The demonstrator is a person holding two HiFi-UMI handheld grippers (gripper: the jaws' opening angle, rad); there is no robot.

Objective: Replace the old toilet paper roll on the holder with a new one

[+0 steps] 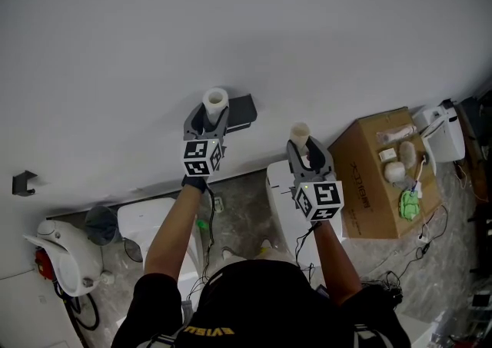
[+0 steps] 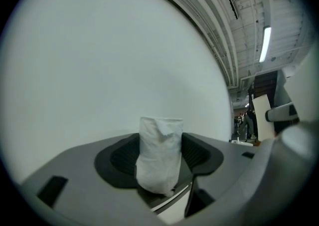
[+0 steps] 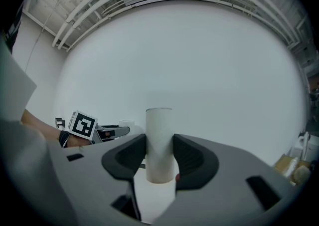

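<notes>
Toilet roll (image 1: 215, 98) stands upright, pinched in the left gripper (image 1: 209, 114), just beside the holder (image 1: 244, 112). Right gripper (image 1: 306, 145) pinches a bare tube (image 1: 300, 133), farther off.

Yellow lettering on the person's shirt (image 1: 207, 331) and print on the cardboard box (image 1: 369, 177) are illegible.

White wall (image 1: 231, 24) right in front of left gripper (image 1: 207, 114) w/ paper roll (image 1: 215, 98) and right gripper (image 1: 305, 148) w/ cardboard tube (image 1: 300, 133), no room fwd. Dark holder (image 1: 244, 112) juts out just beside the roll. Open gap btwn grippers; box (image 1: 361, 177) sits low on right.
</notes>
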